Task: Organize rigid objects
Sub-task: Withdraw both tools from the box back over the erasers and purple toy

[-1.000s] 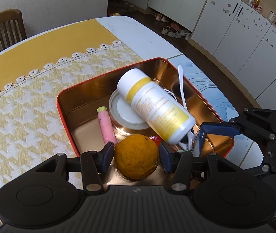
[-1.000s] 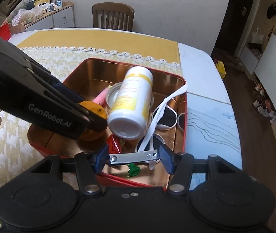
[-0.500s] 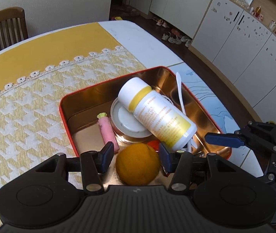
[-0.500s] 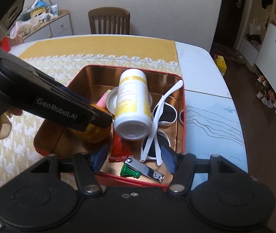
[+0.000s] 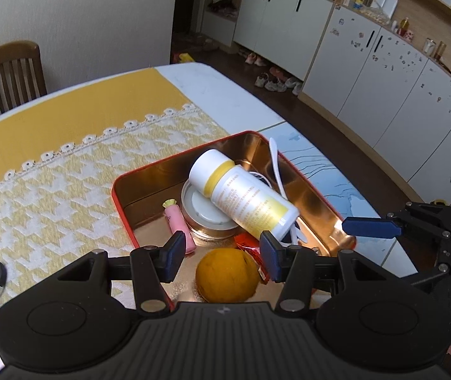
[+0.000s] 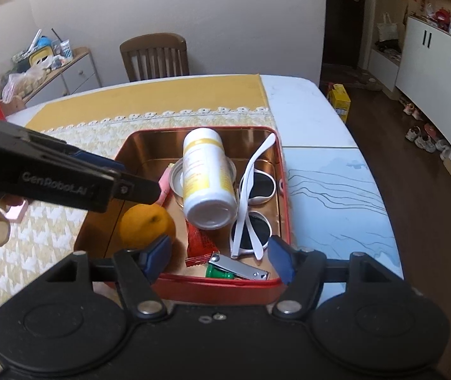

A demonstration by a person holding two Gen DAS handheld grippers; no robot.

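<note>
**Both grippers hang open over a filled red tin**

The left gripper (image 5: 220,253) sits above the near end of the red tin (image 5: 120,202), jaws spread and holding nothing. The orange (image 5: 225,275) lies on the tin floor just below the gap between them. Farther in, the white-and-yellow bottle (image 5: 244,196) lies tilted, resting on a round lidded jar (image 5: 198,210), with a pink tube (image 5: 177,224) just left of the jar.

The right gripper (image 6: 220,259) also stands open and empty, at the tin's near wall (image 6: 219,288). From its view, a nail clipper (image 6: 241,269) lies in the near corner beside a green piece (image 6: 217,273) and a red packet (image 6: 198,242). White sunglasses (image 6: 255,202) fill the right side, 1 arm propped on the far rim. The tin sits on a yellow houndstooth cloth (image 5: 51,190).
</note>
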